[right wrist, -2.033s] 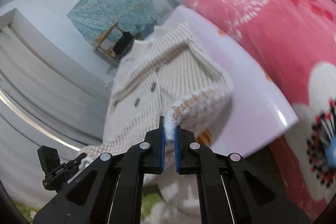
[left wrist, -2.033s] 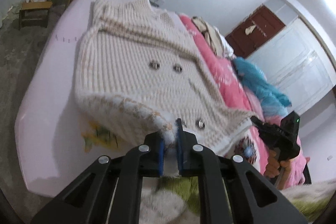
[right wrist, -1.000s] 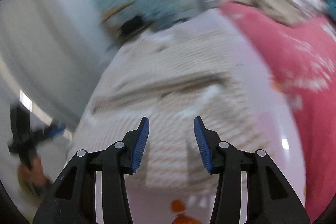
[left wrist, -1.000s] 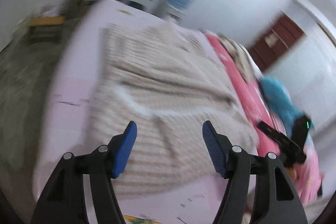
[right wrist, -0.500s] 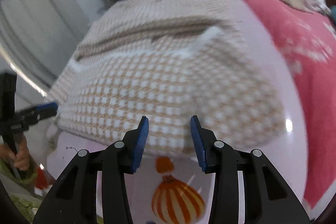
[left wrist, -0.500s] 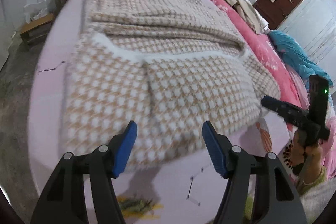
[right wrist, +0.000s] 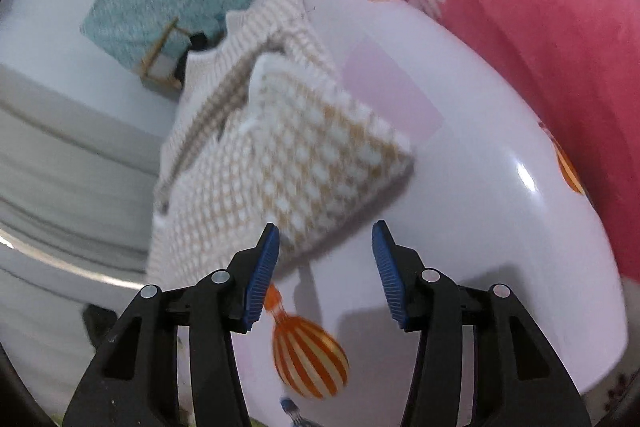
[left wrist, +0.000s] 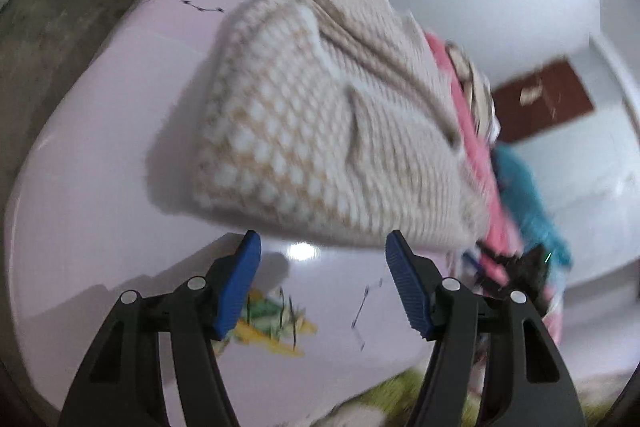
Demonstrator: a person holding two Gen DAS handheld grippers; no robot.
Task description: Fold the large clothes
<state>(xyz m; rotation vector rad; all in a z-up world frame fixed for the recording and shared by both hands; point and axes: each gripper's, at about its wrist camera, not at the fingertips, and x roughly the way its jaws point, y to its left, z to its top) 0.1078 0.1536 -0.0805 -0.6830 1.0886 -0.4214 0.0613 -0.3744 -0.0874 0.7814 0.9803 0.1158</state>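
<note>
Cardigan [left wrist: 320, 131]: folded edge just ahead of both jaws.
Left gripper [left wrist: 322, 291]: wide, empty.
Right gripper [right wrist: 325, 267]: opening, empty, nearer corner.

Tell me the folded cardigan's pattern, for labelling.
Beige-and-white check knit cardigan, clearest in the right wrist view.

Two seconds ago both my tools pinched the sweater's [left wrist: 320, 131] fluffy hem; since then I let go. My left tool [left wrist: 322, 267] and right tool [right wrist: 324, 259] now hang empty over the table [left wrist: 100, 155], the right widening, hem folded over.
</note>
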